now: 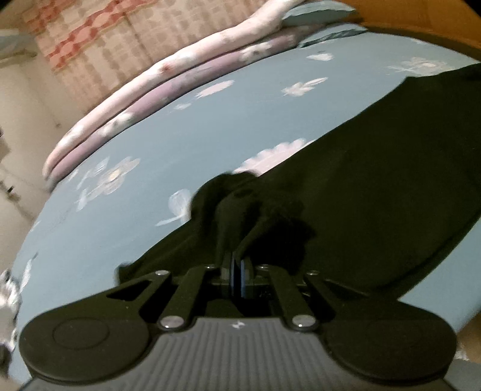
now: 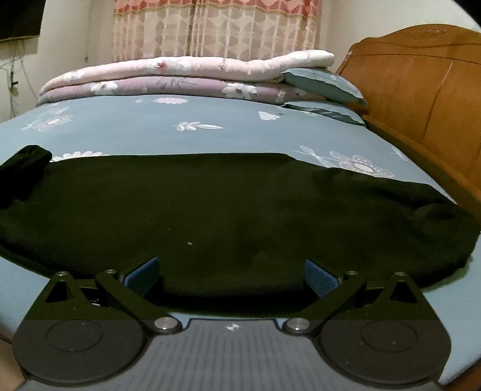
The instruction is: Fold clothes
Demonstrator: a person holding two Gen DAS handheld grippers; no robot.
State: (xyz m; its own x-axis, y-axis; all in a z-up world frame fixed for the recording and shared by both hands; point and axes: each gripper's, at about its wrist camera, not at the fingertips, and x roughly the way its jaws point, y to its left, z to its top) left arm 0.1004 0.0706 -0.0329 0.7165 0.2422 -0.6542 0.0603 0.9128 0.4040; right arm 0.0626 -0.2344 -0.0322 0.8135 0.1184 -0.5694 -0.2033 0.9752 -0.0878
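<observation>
A dark, nearly black knit garment (image 2: 228,210) lay spread flat across the grey-blue bedsheet printed with white flowers (image 2: 210,135), its long axis running side to side. The left gripper (image 1: 236,267) had its blue-padded jaws pressed together on a bunched fold of this garment, and the pinched cloth rose in a crumpled peak just beyond the fingertips while the rest of the garment stretched away over the sheet. The right gripper (image 2: 231,275) was spread wide, its two blue ribbed pads (image 2: 320,275) resting at the near hem of the garment with the fabric between them but not clamped. Beyond the garment, at the far edge of the sheet, a stack of folded pink and mauve floral quilts (image 2: 186,78) lay beside a grey-blue pillow (image 2: 324,84), which leaned toward the carved orange-brown wooden headboard (image 2: 421,87). A cream and red patterned lace curtain (image 2: 216,27) hung behind the quilts.
</observation>
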